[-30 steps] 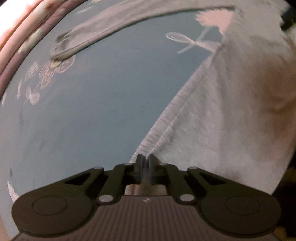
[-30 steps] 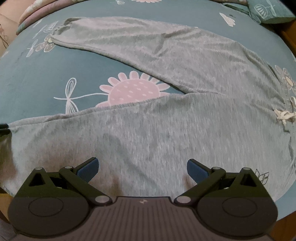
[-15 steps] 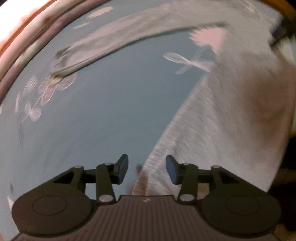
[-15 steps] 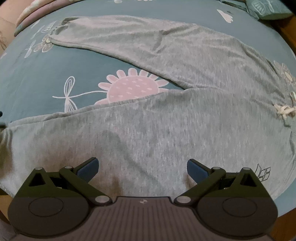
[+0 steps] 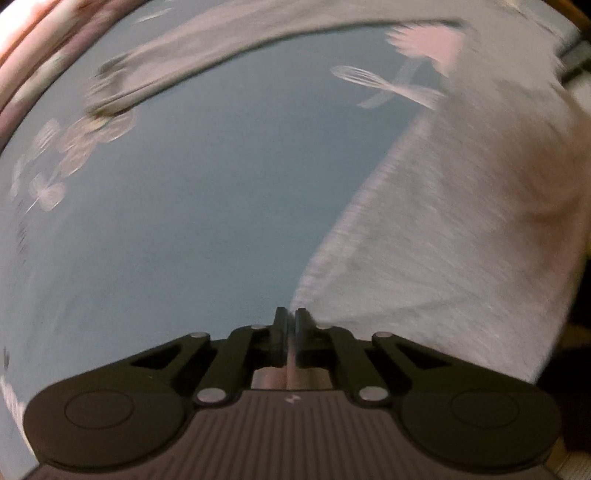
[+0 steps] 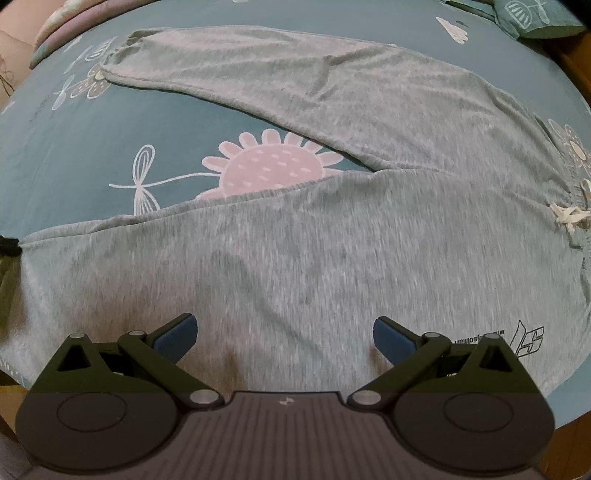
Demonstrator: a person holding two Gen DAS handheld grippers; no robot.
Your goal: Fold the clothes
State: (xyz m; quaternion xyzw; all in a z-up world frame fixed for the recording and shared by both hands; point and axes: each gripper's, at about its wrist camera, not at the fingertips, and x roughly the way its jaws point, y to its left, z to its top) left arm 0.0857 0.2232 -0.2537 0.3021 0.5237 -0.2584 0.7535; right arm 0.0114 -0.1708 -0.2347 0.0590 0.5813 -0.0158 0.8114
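Grey sweatpants (image 6: 332, 258) lie spread on the teal bedsheet (image 6: 74, 155), legs pointing left and the white drawstring (image 6: 569, 216) at the right. My left gripper (image 5: 291, 317) is shut on the corner of the near leg's cuff (image 5: 314, 295); a strip of cloth shows between its pads. The right wrist view shows that same gripper as a dark shape at the left edge (image 6: 8, 246), pinching the cuff. My right gripper (image 6: 284, 332) hangs open over the near leg, with nothing between its blue pads. The far leg (image 6: 277, 74) lies flat further back.
The sheet carries a pink flower print (image 6: 273, 166) between the two legs. A teal pillow (image 6: 535, 18) sits at the back right. A pink quilt edge (image 6: 55, 33) lies at the back left. The bed's front edge drops off at the lower left and right.
My left gripper opened beside the cuff and has shut again on its corner, shifting a little across the bed. The right gripper stayed where it was, open.
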